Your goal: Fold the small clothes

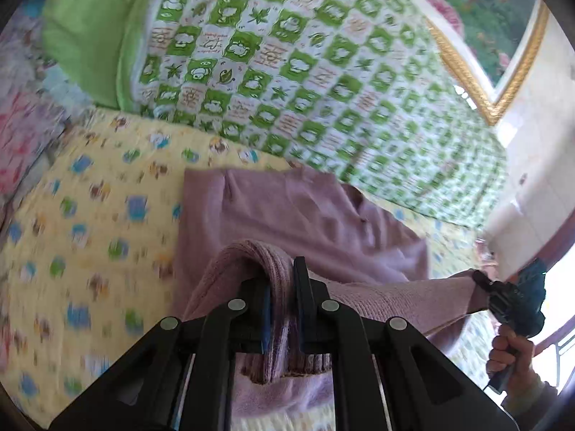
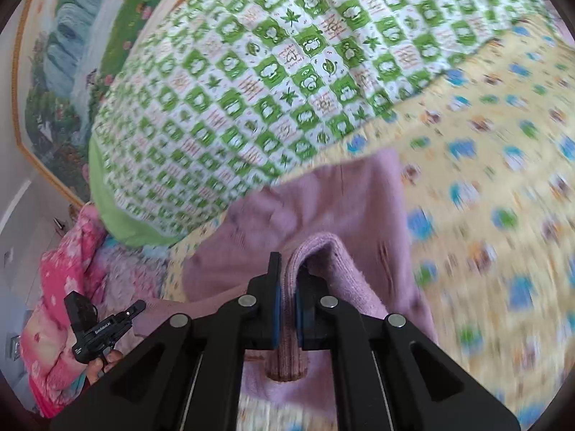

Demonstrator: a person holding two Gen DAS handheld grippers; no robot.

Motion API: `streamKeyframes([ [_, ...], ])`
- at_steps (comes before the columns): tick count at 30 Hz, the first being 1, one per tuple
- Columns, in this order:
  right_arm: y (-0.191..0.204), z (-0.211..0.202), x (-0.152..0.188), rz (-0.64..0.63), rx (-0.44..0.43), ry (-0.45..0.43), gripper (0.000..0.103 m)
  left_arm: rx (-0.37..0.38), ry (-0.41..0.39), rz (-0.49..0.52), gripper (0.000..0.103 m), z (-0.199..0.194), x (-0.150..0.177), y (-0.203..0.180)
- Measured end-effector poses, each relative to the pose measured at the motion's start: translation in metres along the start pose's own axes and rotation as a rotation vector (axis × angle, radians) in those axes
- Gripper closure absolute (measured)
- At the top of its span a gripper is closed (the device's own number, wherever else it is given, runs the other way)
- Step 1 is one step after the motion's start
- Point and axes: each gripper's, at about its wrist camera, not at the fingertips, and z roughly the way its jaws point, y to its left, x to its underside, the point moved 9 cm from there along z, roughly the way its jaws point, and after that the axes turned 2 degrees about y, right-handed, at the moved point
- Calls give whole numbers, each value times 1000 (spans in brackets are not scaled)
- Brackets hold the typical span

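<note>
A small lilac knitted sweater (image 1: 294, 215) lies on a yellow patterned bedsheet (image 1: 90, 222), its near edge lifted off the bed. My left gripper (image 1: 282, 287) is shut on a ribbed fold of that sweater. In the right wrist view the same sweater (image 2: 316, 212) spreads ahead, and my right gripper (image 2: 287, 283) is shut on another bunched part of its ribbed edge. The right gripper (image 1: 481, 283) also shows at the right of the left wrist view, held by a hand, with the sweater's hem stretched between the two grippers. The left gripper (image 2: 138, 307) appears at the lower left of the right wrist view.
A green and white checked quilt (image 1: 305, 72) is heaped behind the sweater, touching its far edge. A framed landscape painting (image 2: 64, 54) hangs on the wall beyond. Pink floral bedding (image 2: 61, 287) lies at one side. The yellow sheet (image 2: 503, 179) extends on the other side.
</note>
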Motion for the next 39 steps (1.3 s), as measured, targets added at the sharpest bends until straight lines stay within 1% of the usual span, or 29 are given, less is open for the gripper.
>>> streamKeyframes([
  [3,-9,36,-28,9,11,5,96,-38,8,-27,94,39,-25,13],
  [6,-25,74,-51,12,48,16,96,-77,30,-39,94,78,-43,27],
  [8,-39,98,-61,17,99,28,94,-104,58,-39,93,102,-46,36],
  [10,-55,115,-65,46,145,51,90,-146,94,-27,89,124,-46,43],
  [11,-62,121,-66,62,163,62,90,-162,102,-23,87,131,-46,46],
  [13,-70,125,-67,83,182,74,88,-154,82,-21,86,131,-48,46],
  [14,-71,123,-68,95,168,69,87,-147,71,-18,83,129,-49,44],
  [15,-72,120,-70,107,149,58,80,-142,61,-16,75,126,-50,43],
  [16,-73,116,-72,113,148,42,64,-134,48,-18,70,121,-51,42],
  [17,-74,111,-75,119,154,22,57,-134,32,-16,60,116,-53,41],
  [18,-75,106,-79,126,157,-4,52,-143,16,-10,54,110,-55,40],
  [20,-77,96,-86,141,156,-45,52,-165,-3,-2,51,103,-61,42],
  [23,-72,86,-90,151,134,-58,52,-194,-15,0,50,90,-64,44],
  [24,-68,83,-90,144,131,-64,52,-190,-20,5,50,83,-62,43],
  [26,-56,74,-85,96,123,-73,52,-198,-25,24,47,72,-55,38],
  [28,-42,65,-76,32,133,-81,52,-190,-27,62,45,59,-41,29],
  [29,-33,62,-69,-4,127,-81,52,-173,-16,87,44,54,-29,21],
  [31,-14,63,-52,-73,116,-54,52,-127,32,148,44,52,-4,2],
  [33,6,68,-25,-160,80,4,52,-74,94,216,44,55,26,-19],
  [35,28,81,6,-276,38,82,53,-20,158,325,43,61,61,-48],
  [37,48,94,41,-409,-3,175,54,9,192,412,43,67,84,-69],
  [39,61,114,71,-486,-54,275,57,11,210,469,43,80,98,-81],
])
